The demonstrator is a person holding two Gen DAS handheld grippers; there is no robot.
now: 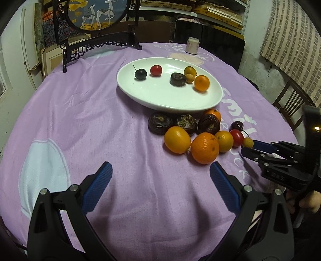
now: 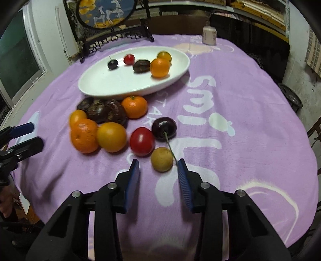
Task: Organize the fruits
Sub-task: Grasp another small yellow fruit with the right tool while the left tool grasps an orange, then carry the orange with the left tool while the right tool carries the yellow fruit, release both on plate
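Observation:
A white oval plate [image 1: 160, 96] holds several fruits, among them a dark cherry [image 1: 140, 74], a red tomato [image 1: 156, 70] and an orange [image 1: 201, 83]. In front of it on the purple cloth lies a pile: dark brown round fruits [image 1: 160, 122], oranges [image 1: 204, 148], a red tomato [image 2: 142, 141], a dark cherry [image 2: 164, 128] and a small tan fruit [image 2: 162, 159]. My right gripper [image 2: 158, 166] is open, its fingertips on either side of the tan fruit's near edge without pressing on it. My left gripper [image 1: 160, 170] hangs open and empty over bare cloth, near the big orange.
A pale can [image 1: 192, 45] stands at the table's far edge. A black carved stand with a round deer picture [image 1: 96, 14] rises at the back left. A wooden chair [image 1: 291, 100] stands off the right side. Bare cloth [image 1: 80, 112] lies left of the pile.

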